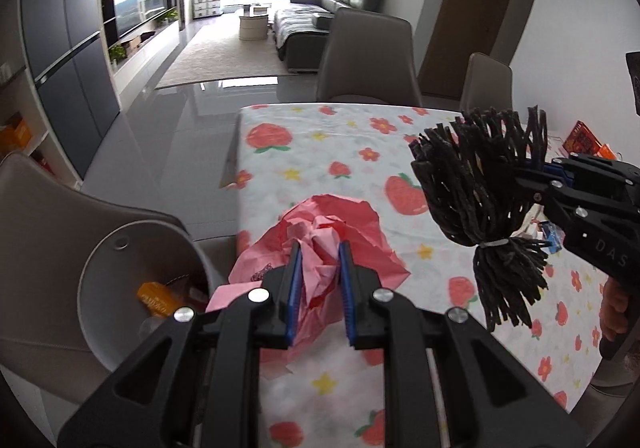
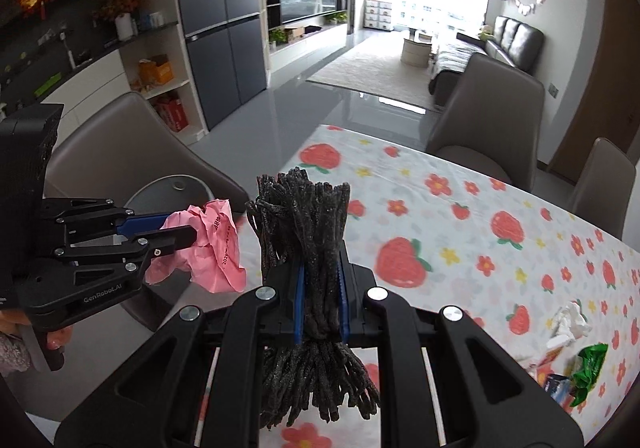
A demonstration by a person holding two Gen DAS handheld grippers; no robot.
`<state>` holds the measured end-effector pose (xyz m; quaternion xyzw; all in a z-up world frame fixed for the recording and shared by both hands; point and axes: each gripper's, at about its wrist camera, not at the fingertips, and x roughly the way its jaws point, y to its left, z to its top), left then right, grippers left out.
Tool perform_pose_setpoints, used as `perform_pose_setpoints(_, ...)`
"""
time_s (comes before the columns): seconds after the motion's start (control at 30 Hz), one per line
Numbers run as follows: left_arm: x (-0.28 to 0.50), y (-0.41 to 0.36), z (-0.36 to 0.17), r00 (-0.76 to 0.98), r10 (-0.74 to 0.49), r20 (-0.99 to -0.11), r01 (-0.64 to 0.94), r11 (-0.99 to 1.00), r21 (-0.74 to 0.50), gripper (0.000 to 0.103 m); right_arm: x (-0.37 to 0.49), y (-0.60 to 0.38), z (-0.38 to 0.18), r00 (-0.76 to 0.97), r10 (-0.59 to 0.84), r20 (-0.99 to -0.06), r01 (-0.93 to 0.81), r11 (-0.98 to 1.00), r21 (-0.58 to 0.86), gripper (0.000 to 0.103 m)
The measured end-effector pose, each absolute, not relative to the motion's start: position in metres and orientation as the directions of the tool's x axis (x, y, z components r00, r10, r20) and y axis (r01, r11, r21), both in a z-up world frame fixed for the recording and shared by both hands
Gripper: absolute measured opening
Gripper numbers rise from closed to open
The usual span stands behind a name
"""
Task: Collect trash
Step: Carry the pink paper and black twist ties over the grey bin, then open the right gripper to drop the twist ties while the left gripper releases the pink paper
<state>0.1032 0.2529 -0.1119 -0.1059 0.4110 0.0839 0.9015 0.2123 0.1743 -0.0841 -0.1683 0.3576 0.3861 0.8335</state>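
Observation:
My left gripper (image 1: 320,248) is shut on a crumpled pink paper (image 1: 332,236), held above the table's left side. In the right wrist view that gripper (image 2: 188,234) shows at the left with the pink paper (image 2: 216,248) in its jaws. My right gripper (image 2: 320,264) is shut on a bundle of dark glittery cords (image 2: 308,216) tied in the middle; the same bundle (image 1: 480,184) and gripper (image 1: 532,178) appear at the right of the left wrist view. A grey bin (image 1: 120,272) with an orange packet inside stands tilted beside the table, lower left.
The table wears a strawberry-and-flower cloth (image 2: 460,216). Loose wrappers, white tissue (image 2: 568,324) and a green packet (image 2: 588,368) lie at its right end. Grey chairs (image 2: 484,116) stand around it. A hand (image 2: 56,336) grips the left tool.

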Motion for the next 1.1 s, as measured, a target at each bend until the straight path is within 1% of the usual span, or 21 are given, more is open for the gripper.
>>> perform_pose_setpoints(0.3,0.025,0.347,-0.111,0.594,0.231,-0.771,-0.462,0.882,-0.093,0.018,0.154,0.298,-0.092,0.29,0.624,-0.725,-0.886,0.461,0.042,0.012)
perform_pose_setpoints(0.43,0.011,0.38,-0.11,0.571,0.282,-0.771,-0.524,0.849,-0.077,0.018,0.143,0.348,-0.101,0.248,0.639,-0.728,-0.908,0.416,0.056,0.012)
perform_pose_setpoints(0.63,-0.002,0.407,-0.111,0.547,0.318,-0.774,-0.574,0.816,-0.071,0.018,0.136,0.412,-0.122,0.229,0.62,-0.751,-0.92,0.389,0.041,0.014)
perform_pose_setpoints(0.67,-0.006,0.41,-0.112,0.544,0.321,-0.775,-0.579,0.812,-0.071,0.018,0.135,0.42,-0.126,0.227,0.616,-0.755,-0.921,0.388,0.04,0.015)
perform_pose_setpoints(0.7,-0.008,0.411,-0.112,0.542,0.321,-0.776,-0.583,0.809,-0.073,0.018,0.136,0.425,-0.129,0.23,0.61,-0.758,-0.919,0.392,0.036,0.018)
perform_pose_setpoints(0.77,-0.014,0.414,-0.113,0.539,0.321,-0.779,-0.588,0.805,-0.075,0.018,0.139,0.434,-0.134,0.234,0.599,-0.766,-0.916,0.401,0.034,0.033)
perform_pose_setpoints(0.8,-0.014,0.415,-0.114,0.538,0.319,-0.78,-0.589,0.805,-0.077,0.018,0.141,0.436,-0.135,0.233,0.598,-0.767,-0.913,0.407,0.04,0.034)
perform_pose_setpoints(1.1,-0.01,0.424,-0.12,0.56,0.286,-0.778,-0.561,0.822,-0.101,0.018,0.149,0.431,-0.126,0.247,0.604,-0.758,-0.904,0.425,0.045,0.034)
